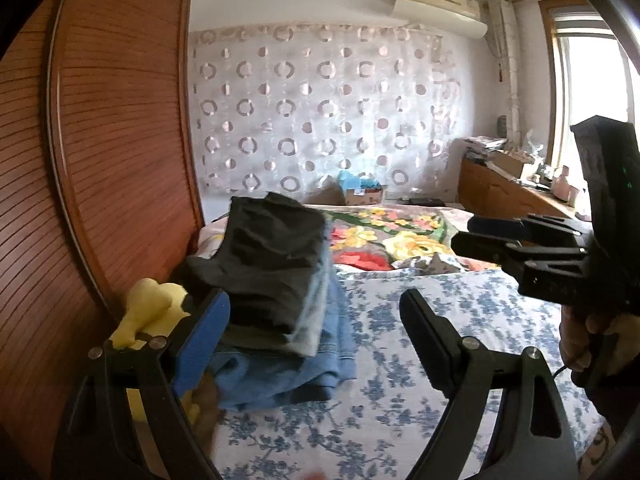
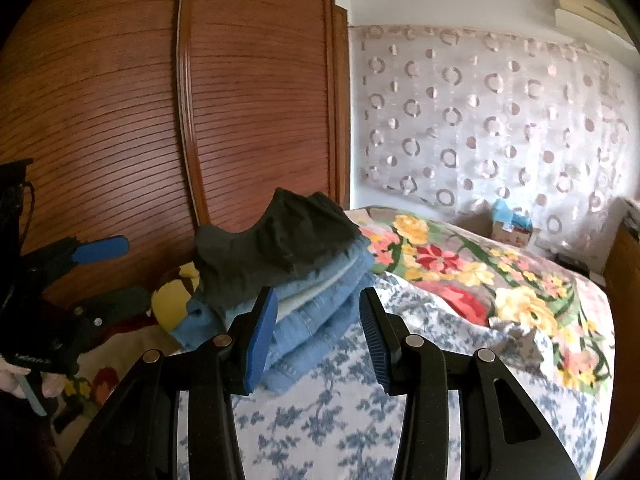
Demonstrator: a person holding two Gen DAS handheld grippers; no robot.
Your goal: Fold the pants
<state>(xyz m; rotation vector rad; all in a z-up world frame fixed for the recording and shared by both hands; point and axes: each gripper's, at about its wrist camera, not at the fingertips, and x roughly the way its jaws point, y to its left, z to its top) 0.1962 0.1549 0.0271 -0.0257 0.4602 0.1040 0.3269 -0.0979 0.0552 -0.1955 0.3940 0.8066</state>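
A stack of folded pants (image 1: pixel 276 280) lies on the bed by the wardrobe: a dark grey pair on top, pale denim under it, blue jeans (image 2: pixel 316 320) at the bottom. My left gripper (image 1: pixel 316 336) hangs open and wide just in front of the stack, and nothing is between its pads. In the right wrist view the left gripper (image 2: pixel 116 276) appears at the left edge, held by a hand. My right gripper (image 2: pixel 318 336) is open about halfway, close to the stack's near corner, and grips nothing. From the left wrist view the right gripper (image 1: pixel 464 236) reaches in from the right, above the bed.
A blue-flowered sheet (image 1: pixel 400 360) covers the near bed, and a bright floral blanket (image 2: pixel 460 276) lies beyond. A yellow plush toy (image 1: pixel 148 308) sits between the stack and the slatted wooden wardrobe (image 2: pixel 248 120). A cardboard box (image 1: pixel 364 194) and a cluttered desk (image 1: pixel 504 188) stand at the far side.
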